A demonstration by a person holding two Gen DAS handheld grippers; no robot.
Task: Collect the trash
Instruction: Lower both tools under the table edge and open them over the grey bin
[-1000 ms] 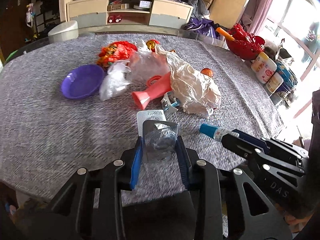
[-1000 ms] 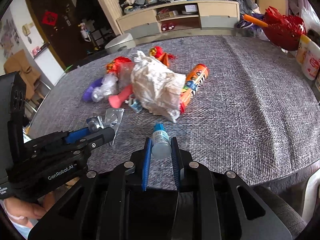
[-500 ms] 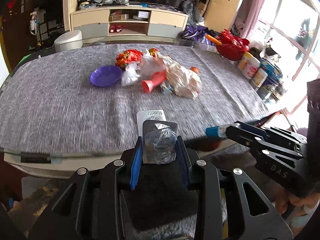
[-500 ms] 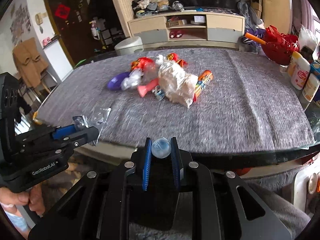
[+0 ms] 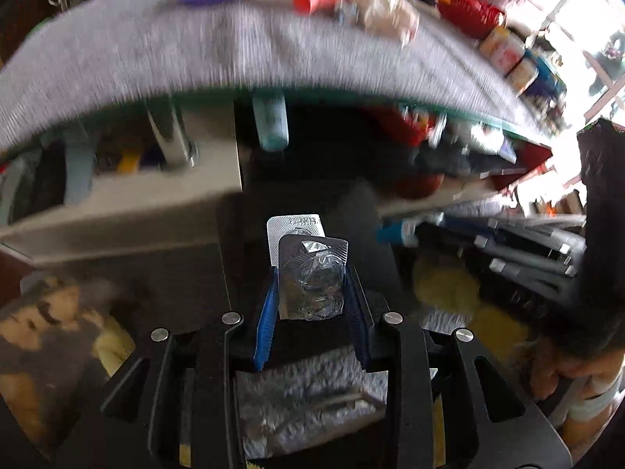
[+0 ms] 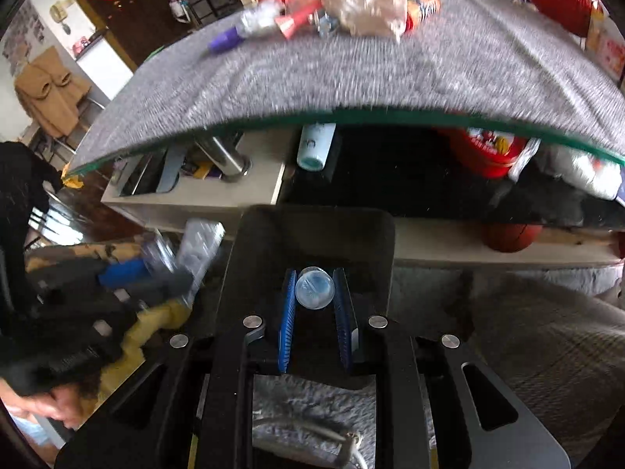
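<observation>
Both grippers hang below the edge of the grey-clothed table (image 6: 351, 78), over a black bin (image 6: 312, 242) that sits on the floor in front of it.

The left gripper (image 5: 310, 293) has its 2 blue-padded fingers (image 5: 265, 324) pinched onto the side edges of 2 used blister packs (image 5: 312, 281), stacked one behind the other. They stand with their long axis running up and away from the gripper, the crushed clear bubbles facing the camera and the printed strip of the rear pack peeking above the front one. I'd judge these as nearly weightless, thin and springy: foil and plastic that bend rather than break, but slick enough to slide out of a loose pinch. Holding them low on the edges, as here, seems the sensible place.

The right gripper (image 6: 314, 293) is clamped on a small dropper bottle (image 6: 314, 287), seen end-on in its own view, so its long axis points straight forward along the fingers. In the left wrist view its blue cap end (image 5: 394, 230) sticks out toward the bin. It looks light, rigid and round, so it could roll or twist if the grip eased; a hold across the body is right.

The rest of the trash, a crumpled paper bag (image 6: 363, 4), a red cone-shaped piece (image 6: 297, 19) and a purple dish (image 6: 224, 41), lies on the far part of the table, well apart from both grippers. All of that is blurred.
</observation>
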